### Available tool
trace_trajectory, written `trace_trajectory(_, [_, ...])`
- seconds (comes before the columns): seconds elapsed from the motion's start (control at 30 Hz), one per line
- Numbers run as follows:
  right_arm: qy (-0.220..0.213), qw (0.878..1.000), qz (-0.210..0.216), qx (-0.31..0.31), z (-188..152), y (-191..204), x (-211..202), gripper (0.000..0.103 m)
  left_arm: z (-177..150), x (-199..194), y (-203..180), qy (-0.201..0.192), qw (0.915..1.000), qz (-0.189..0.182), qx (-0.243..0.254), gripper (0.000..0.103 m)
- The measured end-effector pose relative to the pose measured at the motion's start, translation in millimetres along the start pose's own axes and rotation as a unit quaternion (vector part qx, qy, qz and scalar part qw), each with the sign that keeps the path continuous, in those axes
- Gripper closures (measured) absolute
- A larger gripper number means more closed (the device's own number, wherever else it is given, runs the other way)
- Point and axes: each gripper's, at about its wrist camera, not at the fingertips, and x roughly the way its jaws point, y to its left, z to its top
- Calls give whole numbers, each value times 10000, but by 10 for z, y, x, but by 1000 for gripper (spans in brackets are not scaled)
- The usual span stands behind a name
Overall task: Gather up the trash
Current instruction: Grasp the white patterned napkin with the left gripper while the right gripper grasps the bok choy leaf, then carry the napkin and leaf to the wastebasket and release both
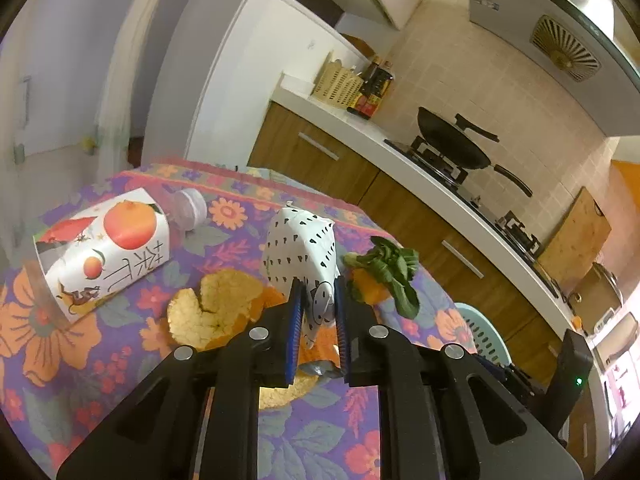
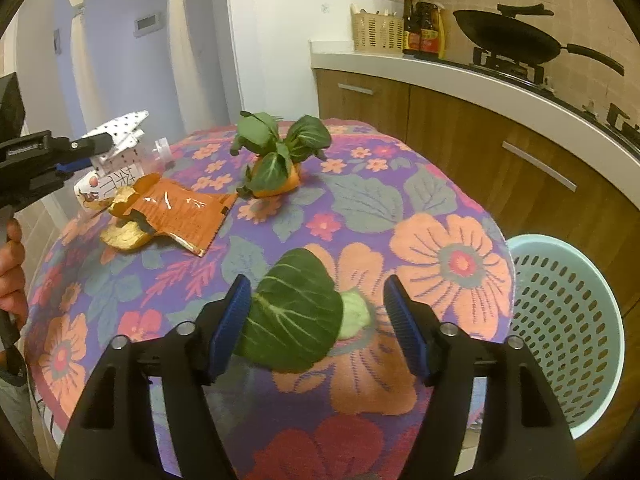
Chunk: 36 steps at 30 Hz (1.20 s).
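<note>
My left gripper (image 1: pixel 318 286) is shut on a crumpled white paper cup with black dots (image 1: pixel 300 240) and holds it above the table. The right wrist view shows that cup (image 2: pixel 120 130) raised at the far left. My right gripper (image 2: pixel 316 292) stands open low over the floral tablecloth (image 2: pixel 440 264). A dark green leaf with a pale stalk (image 2: pixel 296 316) lies between its fingers; the left pad is at the leaf's edge, the right pad is apart from it. On the cloth lie a drink bottle with an orange-fruit label (image 1: pixel 108 252), orange peel (image 1: pixel 208 308), an orange wrapper (image 2: pixel 184 212) and leafy greens on a peel (image 2: pixel 276 156).
A pale teal perforated basket (image 2: pixel 568 320) stands on the floor right of the table. Behind it run a kitchen counter (image 2: pixel 500 88) with wooden cabinets and a black wok (image 2: pixel 508 40) on a stove. A person's hand (image 2: pixel 12 272) shows at the left edge.
</note>
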Motion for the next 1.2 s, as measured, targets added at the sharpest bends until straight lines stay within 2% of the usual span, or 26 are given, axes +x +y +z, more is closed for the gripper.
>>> trace_trajectory(0.13, [57, 10000, 69, -29, 4, 41, 34, 31, 8, -4, -114, -74, 9997, -83, 198, 89])
trace_trajectory(0.27, [312, 9994, 65, -139, 0, 153, 163, 31, -25, 49, -269, -5, 9990, -148, 418, 89])
trace_trajectory(0.37, [386, 9989, -94, -265, -2, 208, 196, 31, -58, 92, -372, 47, 9981, -180, 584, 89])
trace_trajectory(0.4, [392, 9989, -114, -249, -7, 203, 200, 36, -65, 106, -392, 62, 9979, -192, 609, 89])
trace_trajectory(0.43, [397, 9988, -154, -241, -13, 193, 203, 46, -75, 123, -414, 85, 9977, -207, 637, 89])
trace_trajectory(0.47, [405, 9987, -190, -259, -17, 186, 203, 47, -83, 142, -448, 115, 9975, -218, 662, 89])
trace_trajectory(0.57, [291, 9991, -159, -264, -18, 148, 126, 61, -99, 177, -541, 159, 9969, -276, 719, 89])
trace_trajectory(0.63, [219, 9995, 151, -179, 0, 109, 58, 95, -110, 195, -623, 174, 9963, -331, 775, 89])
trace_trajectory(0.67, [205, 9993, 260, -151, 6, 101, 23, 96, -118, 215, -681, 186, 9958, -372, 817, 89])
trace_trajectory(0.73, [61, 9997, 36, -248, 1, 101, -57, 98, -147, 240, -798, 223, 9947, -423, 913, 89])
trace_trajectory(0.9, [-275, 9995, 116, -33, 5, -112, -327, 99, -210, 359, -1171, 318, 9906, -612, 1181, 89])
trace_trajectory(1.2, [-642, 9954, -408, 585, -36, -917, -715, 99, -371, 652, -1845, 497, 9817, -1010, 1537, 89])
